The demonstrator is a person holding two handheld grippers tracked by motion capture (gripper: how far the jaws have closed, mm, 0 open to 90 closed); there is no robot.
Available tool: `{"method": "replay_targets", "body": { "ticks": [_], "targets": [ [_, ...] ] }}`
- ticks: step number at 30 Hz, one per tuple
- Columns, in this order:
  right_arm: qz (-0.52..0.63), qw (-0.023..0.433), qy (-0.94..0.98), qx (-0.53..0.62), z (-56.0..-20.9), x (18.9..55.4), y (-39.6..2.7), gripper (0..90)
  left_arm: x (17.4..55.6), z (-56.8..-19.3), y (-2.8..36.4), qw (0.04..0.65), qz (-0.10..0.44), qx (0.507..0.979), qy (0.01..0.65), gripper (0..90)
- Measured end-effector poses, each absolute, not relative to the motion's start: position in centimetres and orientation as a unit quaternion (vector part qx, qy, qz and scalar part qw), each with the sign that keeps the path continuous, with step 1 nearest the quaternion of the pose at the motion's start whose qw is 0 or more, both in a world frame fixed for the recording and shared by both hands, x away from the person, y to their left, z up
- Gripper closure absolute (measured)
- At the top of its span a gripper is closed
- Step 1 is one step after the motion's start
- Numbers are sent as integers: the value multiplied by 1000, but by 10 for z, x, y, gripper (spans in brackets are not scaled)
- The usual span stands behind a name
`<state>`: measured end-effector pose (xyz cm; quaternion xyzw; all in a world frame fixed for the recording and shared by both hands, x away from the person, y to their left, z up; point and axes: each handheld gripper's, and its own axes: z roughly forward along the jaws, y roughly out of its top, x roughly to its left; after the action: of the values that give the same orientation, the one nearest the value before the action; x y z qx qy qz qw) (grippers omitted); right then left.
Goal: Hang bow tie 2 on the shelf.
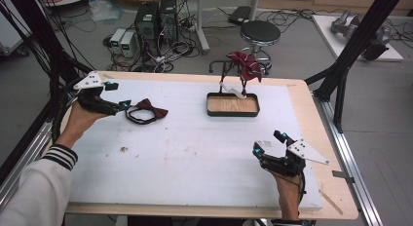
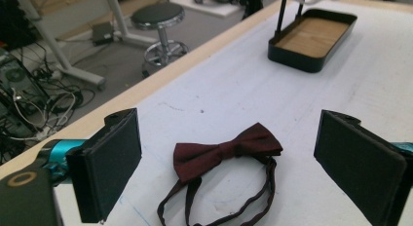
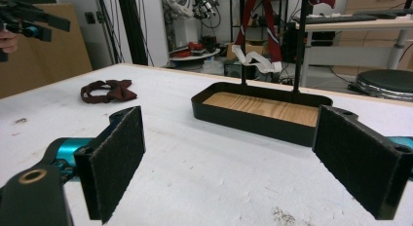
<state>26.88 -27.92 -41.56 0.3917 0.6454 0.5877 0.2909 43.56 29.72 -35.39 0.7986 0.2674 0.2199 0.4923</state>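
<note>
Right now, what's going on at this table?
A person holds a tool in each hand over a white table. The left tool is open, jaws either side of a dark red bow tie lying flat, not yet gripped. The right tool hovers open near the front right. Farther back, a black stand with a wooden tray already has a dark red tie hanging on it.

Bow tie's strap loop (image 2: 214,206) cut off at the bottom edge between the left gripper's (image 2: 243,158) jaws, rack top (image 3: 272,11) beyond the right gripper (image 3: 229,162) cropped
</note>
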Motion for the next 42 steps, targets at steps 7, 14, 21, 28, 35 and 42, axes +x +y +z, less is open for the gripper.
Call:
{"method": "replay_targets", "body": {
  "ticks": [7,14,21,28,35,42],
  "targets": [
    [585,290,648,391,-418,270,-278,111,454,-355,282,463,208,825,249,104],
    [586,290,651,387,-418,269,-276,112,469,-359,271,442,193,843,238,108],
    [585,290,651,388,-418,269,-276,111,484,-362,266,379,194,878,219,121],
    [584,293,650,388,-418,267,-276,112,495,-368,260,342,190,895,214,134],
    [585,293,648,390,-417,266,-278,112,502,-381,255,304,173,912,214,133],
    [586,296,647,388,-417,266,-278,112,509,-388,247,274,175,919,224,135]
  ]
}}
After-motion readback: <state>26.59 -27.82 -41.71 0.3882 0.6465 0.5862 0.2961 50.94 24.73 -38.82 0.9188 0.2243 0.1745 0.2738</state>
